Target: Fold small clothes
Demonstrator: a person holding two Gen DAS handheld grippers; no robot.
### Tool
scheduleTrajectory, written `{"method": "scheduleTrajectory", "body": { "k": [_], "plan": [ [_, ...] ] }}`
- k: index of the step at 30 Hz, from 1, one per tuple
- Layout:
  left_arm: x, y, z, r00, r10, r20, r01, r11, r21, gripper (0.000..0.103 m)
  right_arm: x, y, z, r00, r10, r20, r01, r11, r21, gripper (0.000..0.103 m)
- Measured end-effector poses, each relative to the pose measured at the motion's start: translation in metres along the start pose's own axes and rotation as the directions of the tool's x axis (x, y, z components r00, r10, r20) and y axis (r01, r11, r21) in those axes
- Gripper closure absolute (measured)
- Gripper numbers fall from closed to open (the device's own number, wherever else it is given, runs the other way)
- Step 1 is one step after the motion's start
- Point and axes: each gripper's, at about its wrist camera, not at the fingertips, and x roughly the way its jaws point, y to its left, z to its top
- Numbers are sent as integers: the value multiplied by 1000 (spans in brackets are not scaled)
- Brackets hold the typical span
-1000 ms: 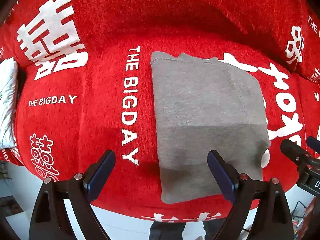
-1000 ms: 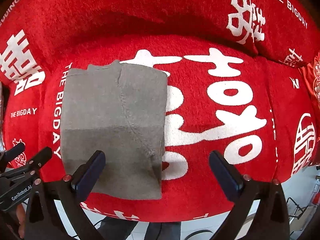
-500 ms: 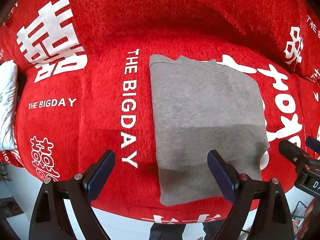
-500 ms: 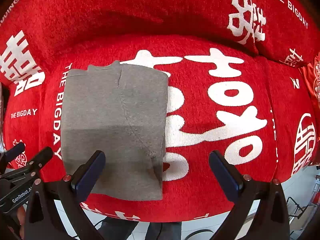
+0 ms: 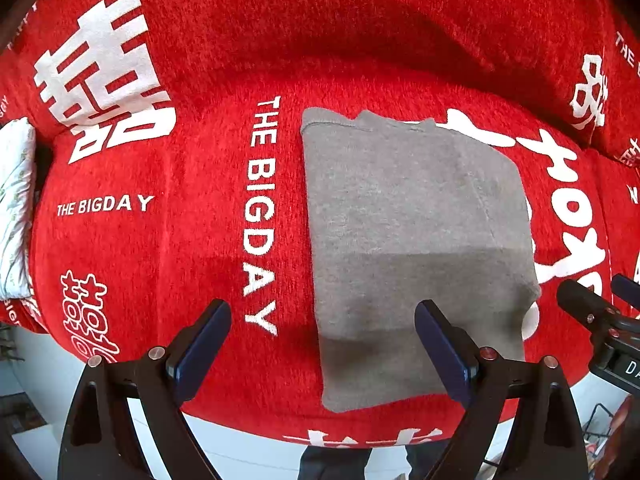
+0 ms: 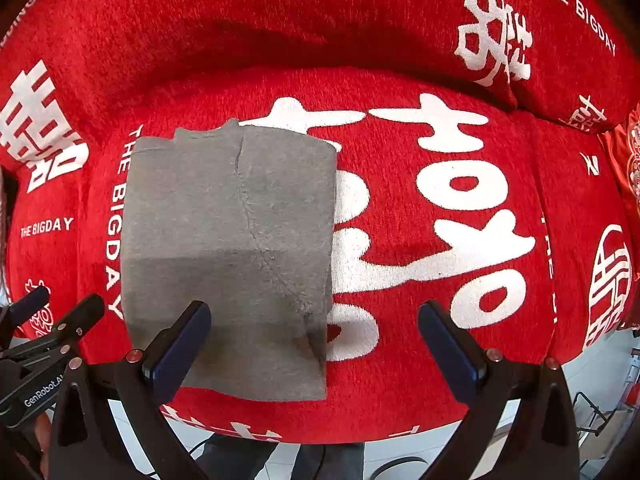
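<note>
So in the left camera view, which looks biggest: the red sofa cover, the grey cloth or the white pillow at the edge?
1. Red sofa cover, filling most of the view.
2. Grey cloth.
3. White pillow, smallest, though the frame edge cuts it off, so its full size is unsure.

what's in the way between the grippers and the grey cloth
Nothing visible. The grey cloth lies flat on the red cover, and both the left gripper and right gripper hover open just short of its near edge.

White cushion [image 5: 16, 208] cut off at left edge (pattern unreadable); grey garment's [image 6: 228, 248] underlayers hidden.
</note>
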Motion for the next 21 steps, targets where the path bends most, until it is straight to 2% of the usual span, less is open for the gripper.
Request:
{"method": "scheduleTrajectory", "body": {
  "k": [21],
  "plan": [
    [1, -1, 2, 1000, 6, 2, -6, 1000, -3, 9, 2, 2, 2, 1000, 4, -3, -4, 1000, 0, 0]
  ]
}}
